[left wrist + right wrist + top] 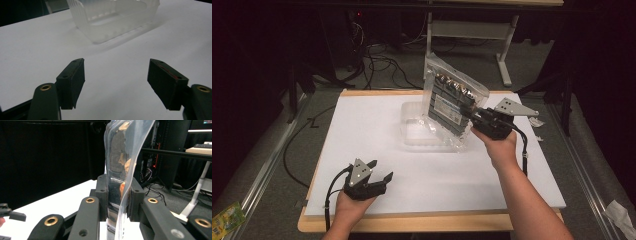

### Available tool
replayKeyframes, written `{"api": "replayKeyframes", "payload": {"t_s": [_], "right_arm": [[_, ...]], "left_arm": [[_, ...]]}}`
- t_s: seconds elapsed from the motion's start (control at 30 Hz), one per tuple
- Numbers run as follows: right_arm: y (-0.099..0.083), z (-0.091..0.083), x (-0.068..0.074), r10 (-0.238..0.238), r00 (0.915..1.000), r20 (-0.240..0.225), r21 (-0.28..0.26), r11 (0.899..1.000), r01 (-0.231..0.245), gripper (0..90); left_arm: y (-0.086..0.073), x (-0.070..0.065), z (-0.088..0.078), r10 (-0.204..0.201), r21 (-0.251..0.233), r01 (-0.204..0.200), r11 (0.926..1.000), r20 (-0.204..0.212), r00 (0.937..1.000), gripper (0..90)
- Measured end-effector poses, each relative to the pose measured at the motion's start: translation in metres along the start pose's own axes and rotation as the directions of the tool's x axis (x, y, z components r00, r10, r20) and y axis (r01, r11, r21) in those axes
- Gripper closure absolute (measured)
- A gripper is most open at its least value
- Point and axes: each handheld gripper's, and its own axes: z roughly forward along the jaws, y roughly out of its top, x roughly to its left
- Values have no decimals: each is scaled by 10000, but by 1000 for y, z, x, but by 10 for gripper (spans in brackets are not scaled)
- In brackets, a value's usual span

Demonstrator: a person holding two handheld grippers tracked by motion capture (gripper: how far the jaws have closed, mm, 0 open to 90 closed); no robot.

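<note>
Between the jaws of my right gripper (pixel 473 119) sits a clear plastic bag (pixel 455 102), clamped at its edge and lifted upright off the board, at about one o'clock from the middle of the table. Inside the bag is a dark flat pack with a pale label and some brownish bits near its top; in the right gripper view (pixel 117 195) the film is pinched tight between my two pads. Just below and at nine o'clock of the bag rests a clear plastic tray (pixel 422 131), with nothing that I can make out in it; in the left gripper view it (pixel 112 22) stands ahead at twelve o'clock. My left gripper (pixel 379 172) rests at seven o'clock, jaws wide with nothing between them. All this lies on a white board (pixel 377 145) over a wooden tabletop (pixel 412 223). Beyond, at twelve o'clock, cables (pixel 382 62) trail over a grey floor in a dark room.
</note>
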Motion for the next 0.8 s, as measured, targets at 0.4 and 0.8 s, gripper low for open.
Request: {"api": "replayKeyframes", "payload": {"t_s": [0.4,0.8], "right_arm": [[6,27,-7,97,9996,250,67,9999,-99,764],[3,58,-13,126,9994,314,347,9993,-137,764]], "left_arm": [[0,2,0,-83,-28,83,10000,20,10000,308],[0,3,0,-66,-2,66,10000,57,10000,307]]}}
